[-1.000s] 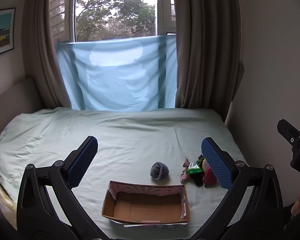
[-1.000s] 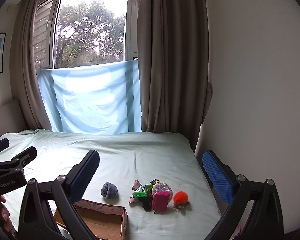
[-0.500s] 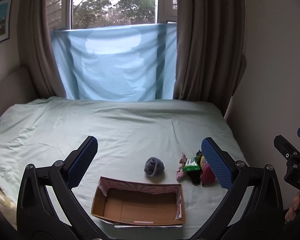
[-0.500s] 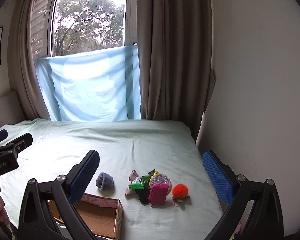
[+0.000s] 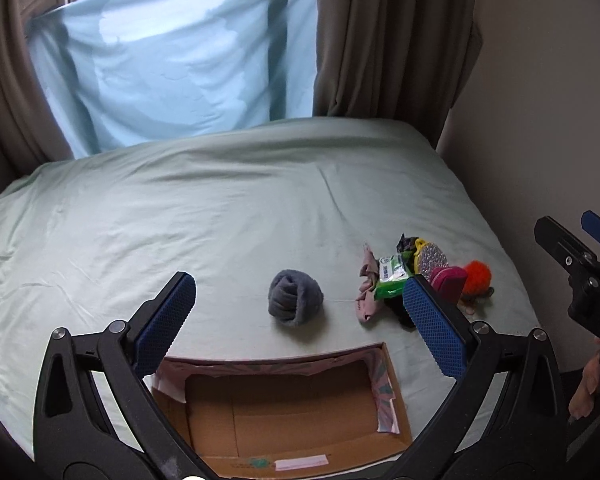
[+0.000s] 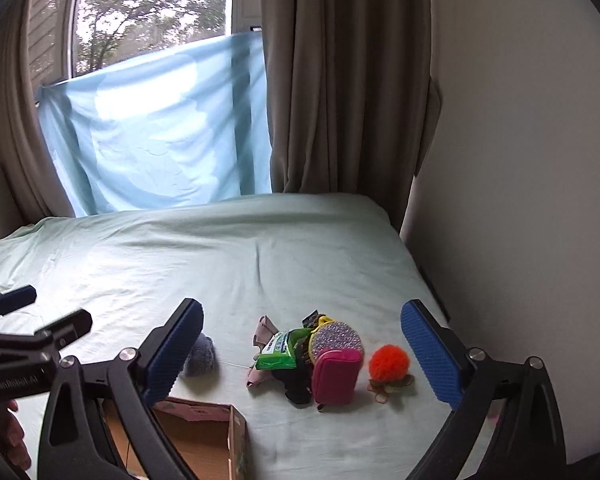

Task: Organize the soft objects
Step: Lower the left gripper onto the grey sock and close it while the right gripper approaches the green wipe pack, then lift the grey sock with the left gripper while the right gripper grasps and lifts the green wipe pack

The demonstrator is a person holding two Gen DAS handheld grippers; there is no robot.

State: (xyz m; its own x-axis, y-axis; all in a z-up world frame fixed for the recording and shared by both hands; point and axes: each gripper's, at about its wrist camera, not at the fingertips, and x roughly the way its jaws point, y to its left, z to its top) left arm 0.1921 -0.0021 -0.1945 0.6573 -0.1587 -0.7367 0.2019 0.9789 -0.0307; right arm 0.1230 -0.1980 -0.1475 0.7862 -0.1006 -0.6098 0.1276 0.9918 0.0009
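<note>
Both grippers have descended toward the bed (image 5: pixel 220 208) since the earlier frames. The left gripper (image 5: pixel 300 320) is spread wide and empty above the cardboard box (image 5: pixel 284 412). The right gripper (image 6: pixel 300 350) is closing, nothing between its jaws. The grey sock ball (image 5: pixel 296 296) and the pile of soft items (image 6: pixel 316 356) lie beyond the box.

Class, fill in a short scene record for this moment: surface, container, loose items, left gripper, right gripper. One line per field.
surface: pale green bed sheet
container: open cardboard box, nothing inside it
loose items: grey rolled sock lying alone beyond the box; to its right a cluster with a green packet, magenta pouch and orange pompom
left gripper: left gripper open, nothing between the jaws
right gripper: right gripper wide, jaws closing, gripping nothing
</note>
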